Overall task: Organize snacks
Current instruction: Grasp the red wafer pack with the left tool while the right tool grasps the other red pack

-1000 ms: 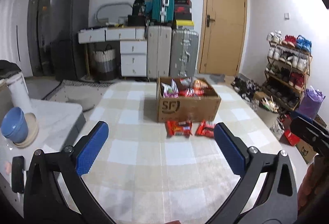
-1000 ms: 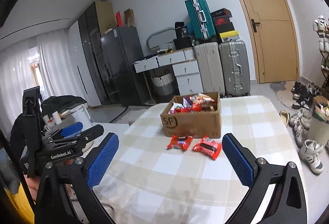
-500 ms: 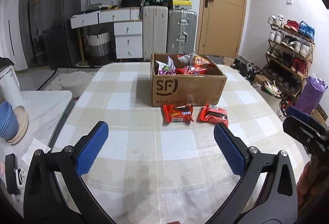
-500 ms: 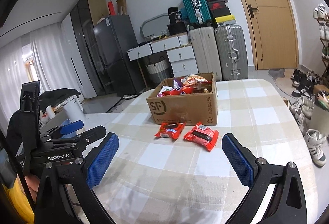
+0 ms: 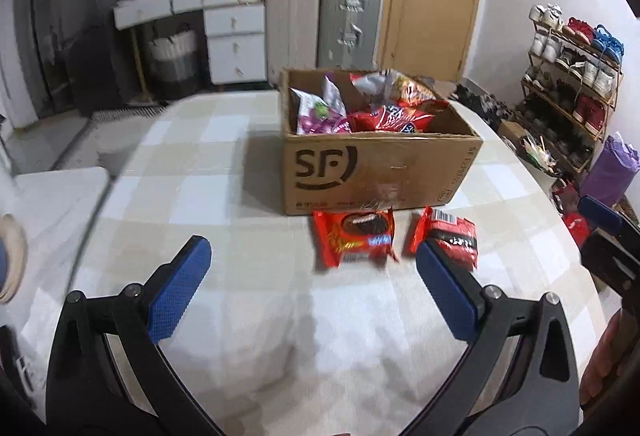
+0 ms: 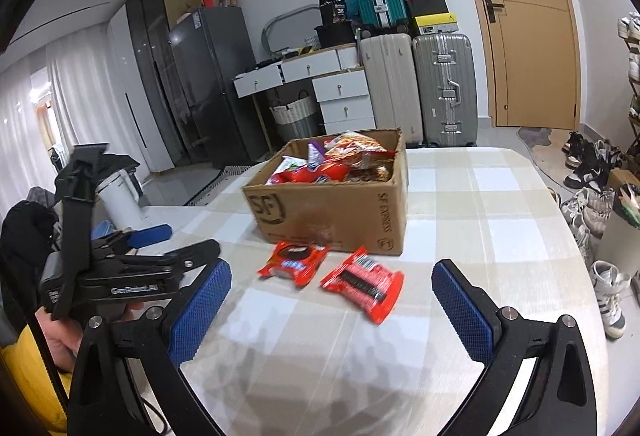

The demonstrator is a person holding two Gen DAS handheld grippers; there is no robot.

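Hovering with jaws wide apart, both the left gripper (image 5: 312,276) and the right gripper (image 6: 332,292) face two light, crinkly, slippery snack packets (image 6: 362,286) mid-tabletop, best pinched across their flat middles.

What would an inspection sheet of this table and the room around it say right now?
Surface: checked tablecloth, mostly bare.
Job's things: cardboard box filled with snack bags; two red snack packets lying flat in front of it, apart.
Clutter: nothing seen on the table.
Grippers: left gripper and right gripper open, holding nothing.
Cables: nothing seen.
Surroundings: suitcases, door, shoe rack.
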